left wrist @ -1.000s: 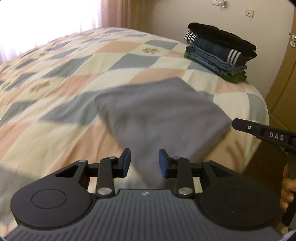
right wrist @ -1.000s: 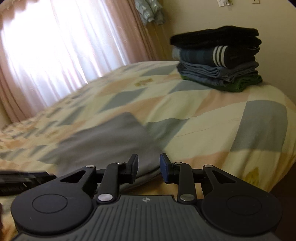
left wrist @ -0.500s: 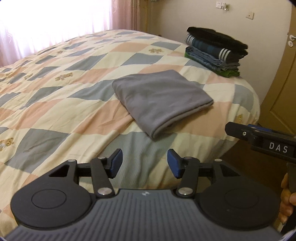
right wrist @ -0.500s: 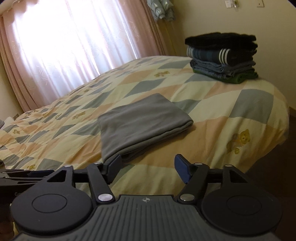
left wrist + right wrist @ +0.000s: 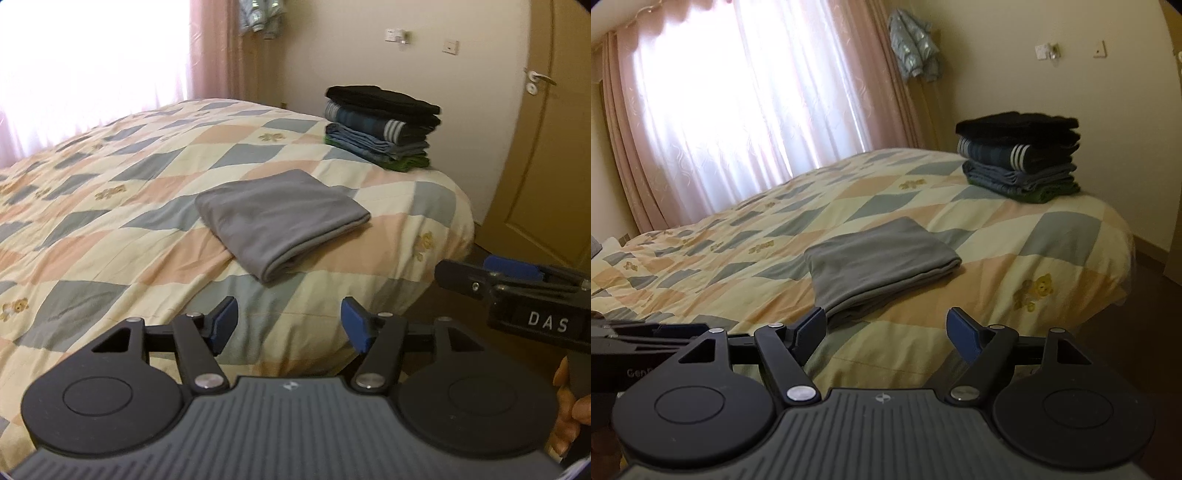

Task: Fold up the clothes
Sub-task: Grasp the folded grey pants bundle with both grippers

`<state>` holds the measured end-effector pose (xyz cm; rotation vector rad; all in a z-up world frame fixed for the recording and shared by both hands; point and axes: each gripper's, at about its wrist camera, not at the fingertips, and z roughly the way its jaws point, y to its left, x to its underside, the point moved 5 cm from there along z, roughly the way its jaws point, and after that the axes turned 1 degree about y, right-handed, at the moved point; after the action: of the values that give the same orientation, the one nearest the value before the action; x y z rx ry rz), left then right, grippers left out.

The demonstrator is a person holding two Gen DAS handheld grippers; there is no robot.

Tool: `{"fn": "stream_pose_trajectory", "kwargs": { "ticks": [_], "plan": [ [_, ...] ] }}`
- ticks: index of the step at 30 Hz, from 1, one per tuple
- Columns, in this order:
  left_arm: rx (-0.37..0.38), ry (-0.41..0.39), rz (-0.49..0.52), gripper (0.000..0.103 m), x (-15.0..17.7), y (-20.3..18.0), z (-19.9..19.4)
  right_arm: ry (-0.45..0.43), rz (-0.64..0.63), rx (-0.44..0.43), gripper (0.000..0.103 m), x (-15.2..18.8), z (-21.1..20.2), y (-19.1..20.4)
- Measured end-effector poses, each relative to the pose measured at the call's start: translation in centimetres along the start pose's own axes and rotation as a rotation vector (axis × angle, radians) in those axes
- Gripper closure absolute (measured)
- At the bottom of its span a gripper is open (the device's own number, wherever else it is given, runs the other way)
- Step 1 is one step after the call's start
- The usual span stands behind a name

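Left wrist view: left claw is spread wide, blue pads well apart, nothing between them. It hangs above the near edge of the bed, clear of the fabric. Folded grey garment lies flat on the patchwork quilt, ahead of the claw and apart from it; folded edge faces the camera, layered edges to the right. Stack of folded clothes sits at the far right corner of the bed, well apart from the grey garment: black item on top, striped dark-blue item under it, blue items below, green at the bottom. Right claw enters at the right edge, body marked "DAS", with the person's right hand on its grip. Door w/ lever handle stands at the right.

Right wrist view: right claw is likewise released, pads far apart, empty. Grey garment lies just ahead on the quilt, not touched. Clothes stack sits at the far corner. Part of the left claw shows at the lower left. Pink curtains cover the bright window; a pale-blue garment hangs on the wall beside them.
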<state>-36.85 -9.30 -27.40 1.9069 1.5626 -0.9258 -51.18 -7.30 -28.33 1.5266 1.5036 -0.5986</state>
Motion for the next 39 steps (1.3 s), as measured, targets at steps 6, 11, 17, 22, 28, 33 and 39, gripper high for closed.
{"fn": "stream_pose_trajectory", "kwargs": {
  "ticks": [6, 11, 17, 22, 28, 33, 39],
  "plan": [
    [0.045, 0.031, -0.044, 0.045, 0.8, 0.7, 1.4, 0.007, 0.097, -0.011, 0.027, 2.7, -0.9, -2.2],
    [0.086, 0.070, -0.198, 0.044, -0.3, 3.8, 5.4, 0.081, 0.207, -0.039, 0.027, 3.7, 3.1, -5.9],
    [0.155, 0.046, -0.382, 0.040, -4.2, 9.6, 13.8, 0.115, 0.319, -0.201, 0.027, 1.8, 10.8, -10.8],
    [0.218, 0.126, -0.472, 0.041, -6.0, 13.2, 21.7, 0.104, 0.336, -0.375, 0.027, -4.8, 20.5, -15.2],
    [0.297, 0.255, -0.563, 0.041, -7.3, 14.5, 25.6, 0.346, 0.314, -0.499, 0.026, -9.6, 32.4, -15.2],
    [0.363, 0.311, -0.803, 0.041, -5.7, 15.8, 27.5, 0.584, 0.285, -0.566, 0.025, -10.9, 37.7, -13.1],
    [0.439, 0.272, -0.986, 0.041, -4.4, 16.9, 28.9, 0.820, 0.278, -0.667, 0.026, -10.8, 42.5, -11.7]
  ]
}}
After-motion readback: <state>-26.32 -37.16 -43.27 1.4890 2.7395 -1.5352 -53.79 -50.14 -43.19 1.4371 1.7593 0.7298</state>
